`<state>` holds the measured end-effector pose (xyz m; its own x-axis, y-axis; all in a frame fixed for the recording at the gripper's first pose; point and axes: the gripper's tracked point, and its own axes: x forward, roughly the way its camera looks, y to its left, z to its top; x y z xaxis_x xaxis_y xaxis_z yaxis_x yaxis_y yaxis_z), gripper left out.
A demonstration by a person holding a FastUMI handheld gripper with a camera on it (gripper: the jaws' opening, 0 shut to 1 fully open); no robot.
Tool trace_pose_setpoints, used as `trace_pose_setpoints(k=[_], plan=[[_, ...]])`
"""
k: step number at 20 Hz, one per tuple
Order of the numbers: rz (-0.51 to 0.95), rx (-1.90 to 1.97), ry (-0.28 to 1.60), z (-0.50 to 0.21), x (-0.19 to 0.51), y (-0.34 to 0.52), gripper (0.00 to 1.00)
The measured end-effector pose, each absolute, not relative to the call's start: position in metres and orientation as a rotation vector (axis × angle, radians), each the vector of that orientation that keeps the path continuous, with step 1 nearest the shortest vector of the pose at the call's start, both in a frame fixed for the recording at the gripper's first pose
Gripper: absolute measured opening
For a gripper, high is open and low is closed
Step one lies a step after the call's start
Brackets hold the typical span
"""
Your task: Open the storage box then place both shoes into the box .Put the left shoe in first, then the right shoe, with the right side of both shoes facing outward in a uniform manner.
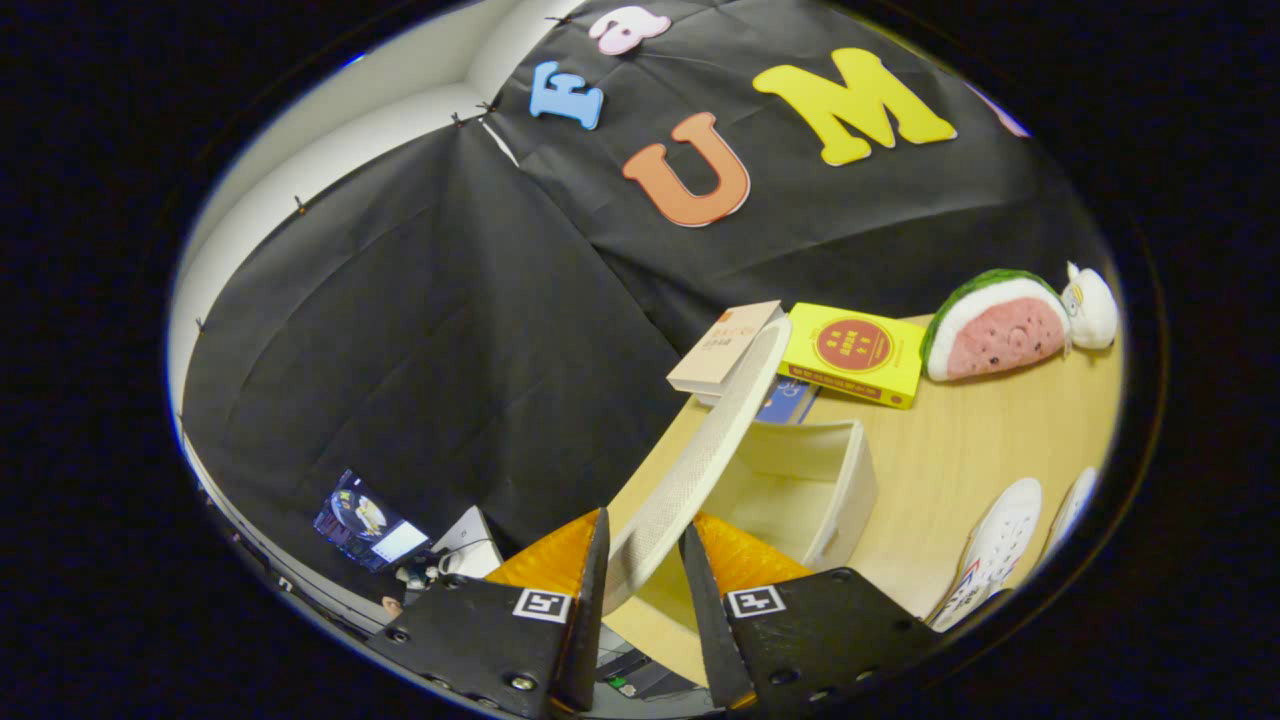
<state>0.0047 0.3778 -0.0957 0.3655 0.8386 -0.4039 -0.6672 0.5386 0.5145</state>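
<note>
1. The claw (645, 560) grips the lid (700, 450) of the storage box (810, 490). The near edge of the lid sits between the two fingers, and both appear to press on it, though the contact faces are hidden behind the edge, so the firmness of the hold is uncertain.

2. The lid stands raised and tilted, running away from the fingers over the left side of the box. The hold is on a thin edge only. Judgement: the lid could slip out and drop shut, or twist in the fingers if swung too fast.

3. The box is open, its pale inside empty, just beyond the right finger on the worktop (980, 440). It looks light. Judgement: a pull on the lid could drag or tip the whole box instead of opening it further.

4. Behind the far end of the lid lie a tan book (722, 345), a yellow book (855, 352) and a blue item (790, 400) under them. Judgement: a lid laid fully back may strike them and fail to stay open.

5. Two white shoes (995, 550) lie to the right of the box, well apart from the claw, neither yet placed. Judgement: which is left cannot be told from here, so wrong order or facing is a risk.

6. A watermelon toy (995, 335) sits beyond, clear of the work.
</note>
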Motion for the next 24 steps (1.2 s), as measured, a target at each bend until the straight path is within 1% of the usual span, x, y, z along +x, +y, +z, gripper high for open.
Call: trace_pose_setpoints(k=[1,3,5,10,14,15,16,17,19,22,24], plan=[[0.949,0.291,0.671,-0.092,0.011,0.382,0.28],[0.957,0.293,0.698,-0.079,0.007,0.392,0.14],[0.983,0.282,0.695,-0.067,0.006,0.410,0.14],[1.089,0.185,0.631,-0.028,-0.022,0.466,0.14],[1.136,0.124,0.634,-0.027,-0.044,0.513,0.14],[1.138,0.116,0.636,-0.027,-0.046,0.525,0.17],[1.146,0.110,0.636,-0.028,-0.049,0.535,0.17],[1.147,0.102,0.639,-0.031,-0.050,0.544,0.21],[1.149,0.102,0.643,-0.034,-0.052,0.566,0.20],[1.132,0.090,0.651,-0.039,-0.050,0.584,0.27],[1.121,0.092,0.663,-0.045,-0.049,0.600,0.28]])
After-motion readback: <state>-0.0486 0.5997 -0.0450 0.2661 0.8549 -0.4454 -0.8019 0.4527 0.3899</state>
